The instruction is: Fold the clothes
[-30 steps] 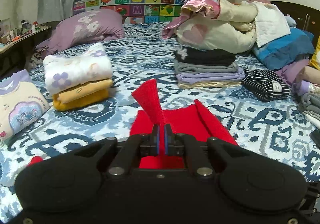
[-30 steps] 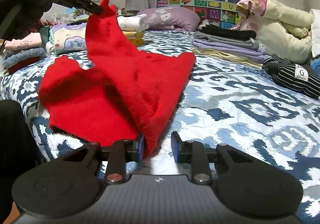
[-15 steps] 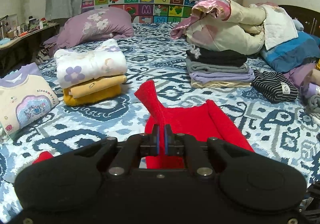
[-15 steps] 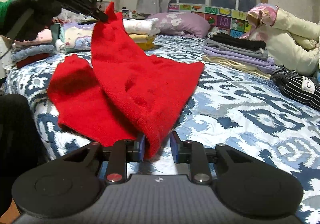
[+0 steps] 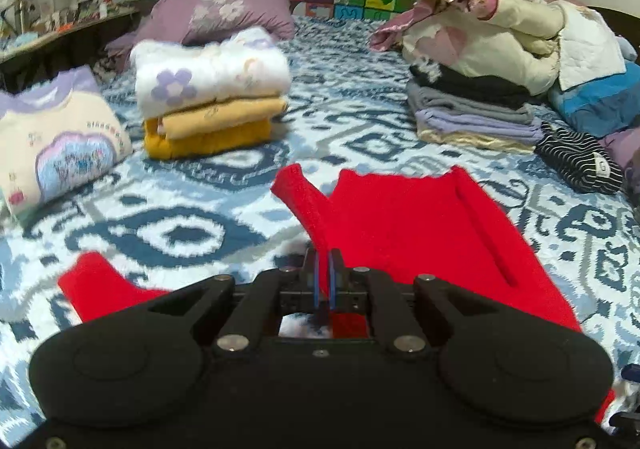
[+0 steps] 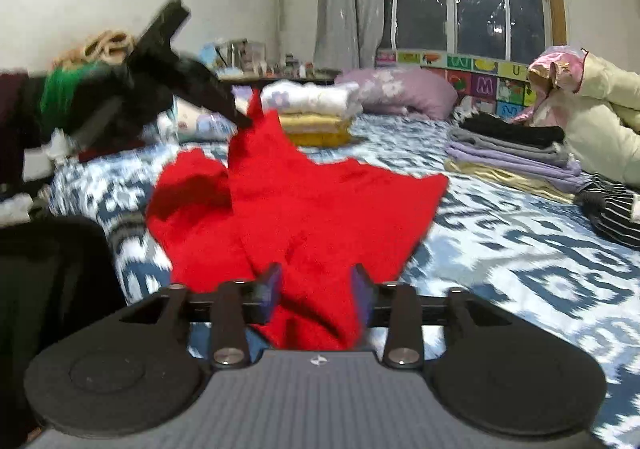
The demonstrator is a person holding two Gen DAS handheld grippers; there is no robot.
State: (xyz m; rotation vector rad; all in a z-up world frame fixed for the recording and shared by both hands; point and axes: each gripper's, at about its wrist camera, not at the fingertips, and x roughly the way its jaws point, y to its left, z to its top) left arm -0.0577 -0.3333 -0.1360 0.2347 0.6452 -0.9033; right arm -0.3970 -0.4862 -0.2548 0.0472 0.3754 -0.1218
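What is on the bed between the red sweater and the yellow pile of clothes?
Nothing: in the left wrist view only bare patterned bedspread lies between the red sweater and the yellow pile.

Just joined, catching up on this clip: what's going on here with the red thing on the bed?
A person with a handheld gripper in each hand is folding a red knit sweater on the blue-and-white patterned bedspread. The left gripper is shut on a sleeve end, holding it raised above the sweater's body. The right gripper is opening, with the sweater's near edge between its fingers. Folded clothing stacks sit further back on the bed.
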